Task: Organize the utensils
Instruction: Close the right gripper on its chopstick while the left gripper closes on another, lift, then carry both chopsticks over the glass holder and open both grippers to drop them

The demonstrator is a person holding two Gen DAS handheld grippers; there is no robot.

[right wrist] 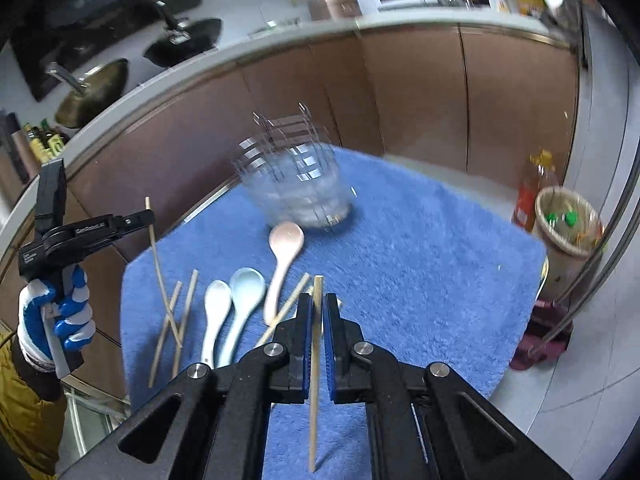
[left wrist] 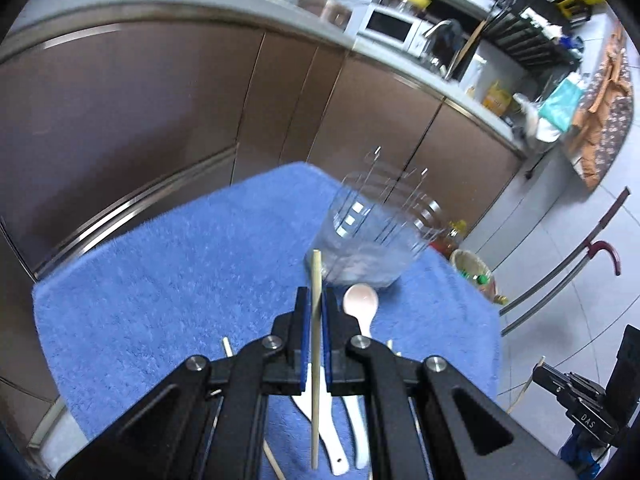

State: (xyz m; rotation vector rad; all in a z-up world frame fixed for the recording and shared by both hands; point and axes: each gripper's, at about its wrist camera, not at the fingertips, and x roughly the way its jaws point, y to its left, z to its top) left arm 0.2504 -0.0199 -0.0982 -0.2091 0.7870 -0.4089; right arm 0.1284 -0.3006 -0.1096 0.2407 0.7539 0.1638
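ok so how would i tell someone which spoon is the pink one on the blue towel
Start at the blue towel and find the clear wire holder near its far edge. The pink spoon lies right in front of it, bowl nearly touching the holder's base. The white spoon and pale blue spoon lie to its left, further from the holder.

Fluffy plain blue towel (right wrist: 420, 248) under a pale pink ceramic spoon (right wrist: 282, 254), light blue spoon (right wrist: 244, 300), white spoon (right wrist: 214, 312), tan wooden chopsticks (right wrist: 172, 320).

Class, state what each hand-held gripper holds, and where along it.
Each grips one thin wooden chopstick near its upper end: left hand-held gripper, chopstick; right hand-held gripper, chopstick.
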